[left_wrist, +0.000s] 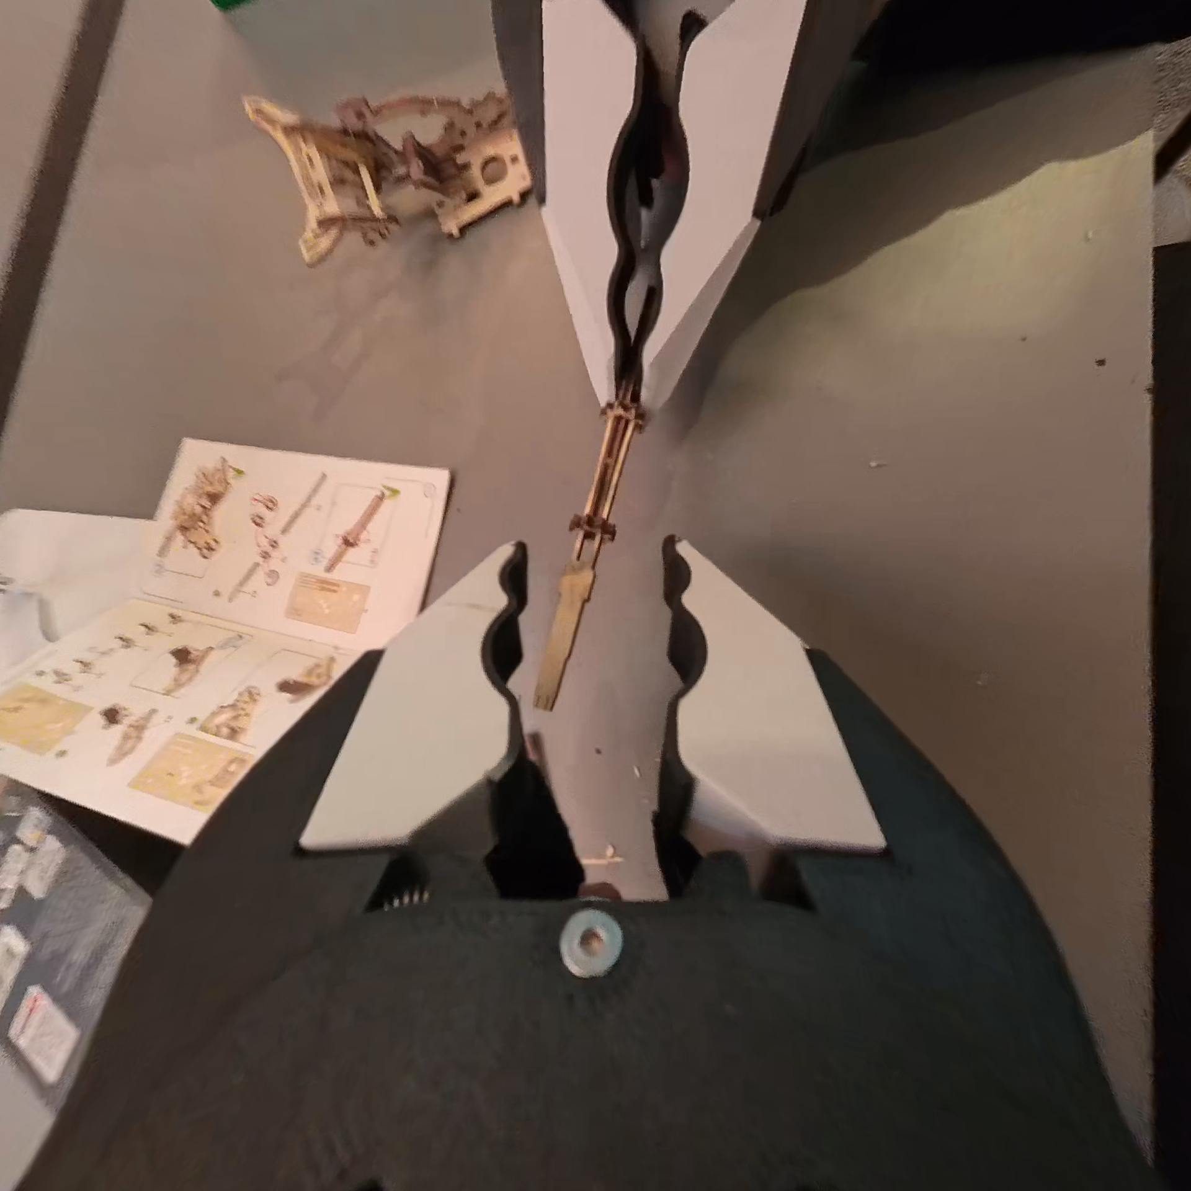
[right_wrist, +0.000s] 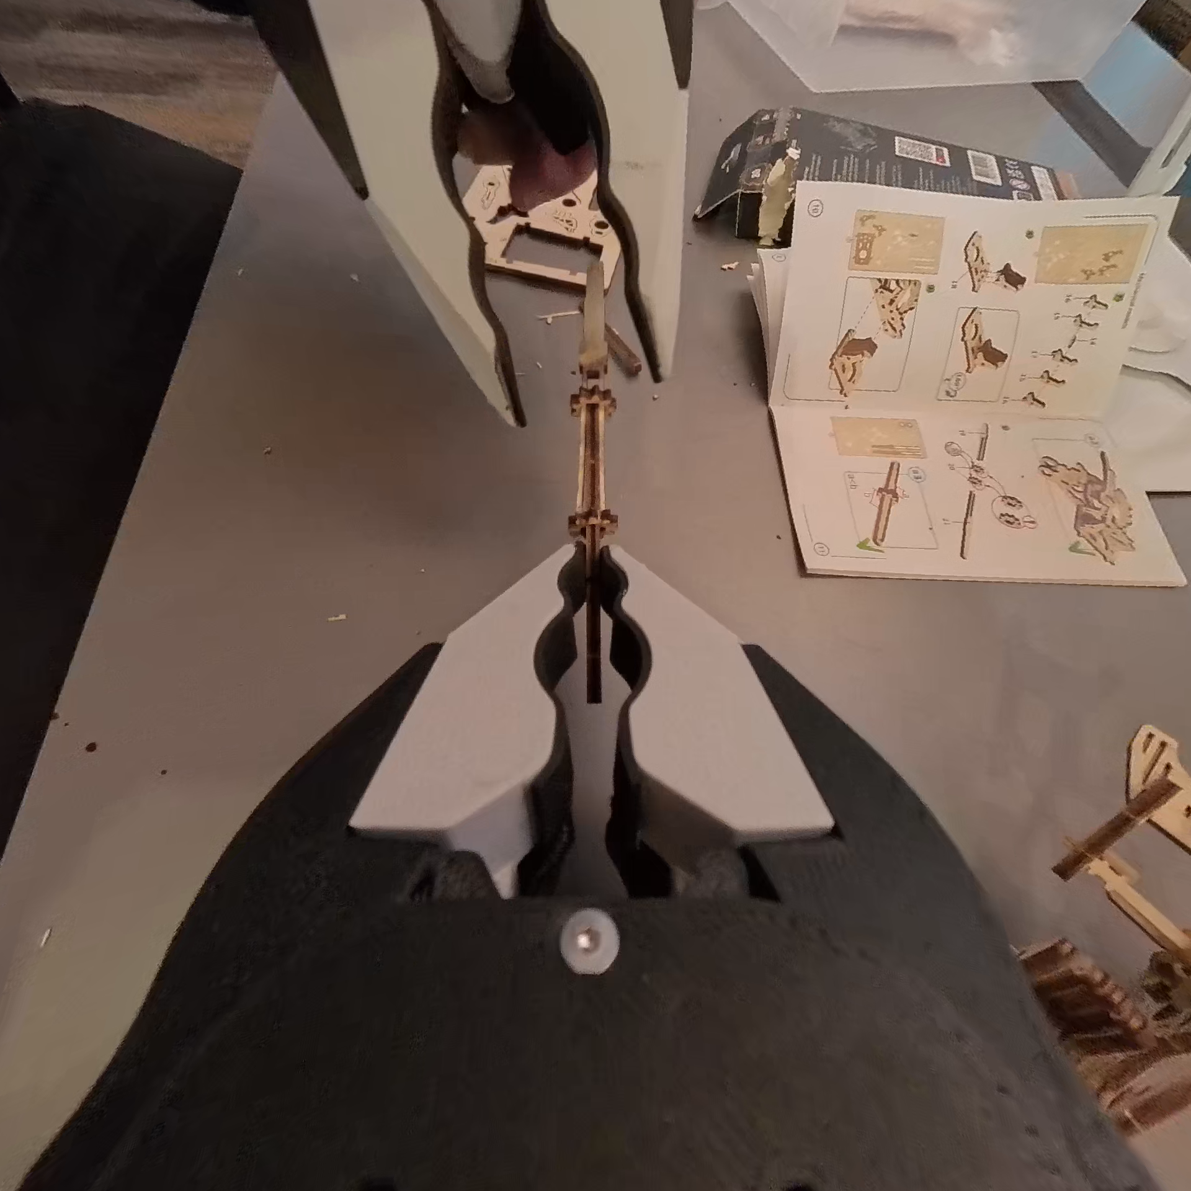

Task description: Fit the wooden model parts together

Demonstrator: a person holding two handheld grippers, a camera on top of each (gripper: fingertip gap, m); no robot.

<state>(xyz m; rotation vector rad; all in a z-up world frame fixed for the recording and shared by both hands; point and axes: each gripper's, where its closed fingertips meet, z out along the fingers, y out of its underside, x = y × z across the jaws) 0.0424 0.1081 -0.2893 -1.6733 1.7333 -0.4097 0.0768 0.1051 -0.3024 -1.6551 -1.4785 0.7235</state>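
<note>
A thin wooden rod assembly (right_wrist: 591,464) with two small cross collars is held at one end by my right gripper (right_wrist: 590,557), which is shut on it. In the left wrist view the rod (left_wrist: 593,515) hangs from the right gripper (left_wrist: 628,390) and its flat notched end lies between my left gripper's open fingers (left_wrist: 515,580), not touching them. My left gripper (left_wrist: 593,548) is open; in the right wrist view it (right_wrist: 586,396) straddles the rod's far end. A partly built wooden model (left_wrist: 387,167) stands on the grey table at the far left.
An open instruction booklet (left_wrist: 258,612) lies to the left; it also shows in the right wrist view (right_wrist: 967,419). A torn dark box (right_wrist: 902,161), a punched wooden sheet (right_wrist: 548,238), a clear plastic container (right_wrist: 902,38) and wood scraps are on the table. The model (right_wrist: 1147,838) sits at the right. Tip to tip, the grippers are about 5 cm apart. The partly built wooden model (left_wrist: 387,167) sits 15 cm or so from the ends of my right fingers.
</note>
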